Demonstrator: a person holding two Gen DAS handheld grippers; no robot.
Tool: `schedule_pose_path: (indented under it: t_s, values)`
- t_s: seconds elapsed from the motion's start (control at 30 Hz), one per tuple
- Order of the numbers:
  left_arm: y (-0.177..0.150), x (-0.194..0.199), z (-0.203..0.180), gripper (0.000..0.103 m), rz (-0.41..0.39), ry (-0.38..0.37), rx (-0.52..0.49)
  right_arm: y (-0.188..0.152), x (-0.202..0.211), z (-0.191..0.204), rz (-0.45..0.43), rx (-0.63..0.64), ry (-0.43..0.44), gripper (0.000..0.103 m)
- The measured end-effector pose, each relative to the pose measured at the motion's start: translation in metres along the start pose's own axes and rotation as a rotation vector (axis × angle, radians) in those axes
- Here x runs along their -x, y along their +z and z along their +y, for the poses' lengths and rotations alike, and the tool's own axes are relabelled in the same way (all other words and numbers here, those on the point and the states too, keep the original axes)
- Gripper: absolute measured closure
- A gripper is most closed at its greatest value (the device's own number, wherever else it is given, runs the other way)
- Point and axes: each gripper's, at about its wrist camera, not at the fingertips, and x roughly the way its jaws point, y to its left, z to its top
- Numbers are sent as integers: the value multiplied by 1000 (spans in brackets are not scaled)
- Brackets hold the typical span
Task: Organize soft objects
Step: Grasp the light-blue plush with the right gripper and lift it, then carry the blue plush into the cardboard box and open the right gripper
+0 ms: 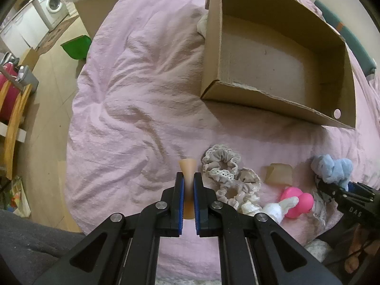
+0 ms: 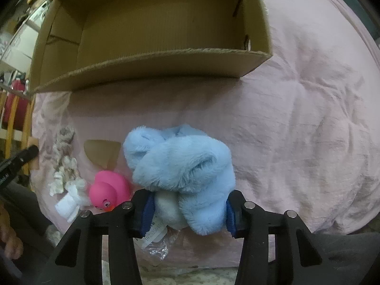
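My left gripper [image 1: 188, 178] is shut on a tan foam sponge [image 1: 187, 165], squeezed thin between the blue pads and held above the pink duvet [image 1: 133, 99]. To its right lie two lacy beige scrunchies [image 1: 222, 163], a second tan sponge wedge [image 1: 280, 174], a small white bunny [image 1: 279, 207] and a pink rubber duck [image 1: 298, 200]. My right gripper [image 2: 188, 213] points down at the bed, its pads pressing both sides of a blue plush toy [image 2: 180, 163]. An open, empty cardboard box [image 2: 154, 59] sits just beyond the toys.
The bed's edge drops to a wooden floor on the left, with a green bag [image 1: 77, 47], a wooden chair [image 1: 14, 118] and a washing machine [image 1: 53, 3]. A crinkled clear wrapper with a label [image 2: 155, 239] lies under the plush.
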Motion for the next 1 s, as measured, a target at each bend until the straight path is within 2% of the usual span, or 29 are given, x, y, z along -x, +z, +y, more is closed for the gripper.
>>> schedule_pose_path:
  t_s: [0.07,0.17,0.23,0.43,0.6,0.73,0.83,1.0]
  values:
    - [-3,0,-7,96,-7,-4,-1,-1,4,-3,-18,-6,13,65]
    - [-14,-8,-14,96,-35,-24,7,-5,18,-4,-50,-13,71,66]
    - [-10,-1,-15,96,-62,-32,1,-9,36,-2,-101,-4,135,66]
    - [16,31,-28,96,-186,-74,-35,-4,92,0,-289,28,249,66]
    - [53,44,-48,96,-271,-92,-73,32,114,0,-377,31,258,66]
    - [83,33,-61,96,-306,-97,-95,65,116,-1,-424,40,245,66]
    - [95,18,-71,96,-315,-106,-103,77,100,1,-420,28,233,66]
    - [105,-12,-85,96,-294,-147,-116,78,67,2,-377,13,191,66]
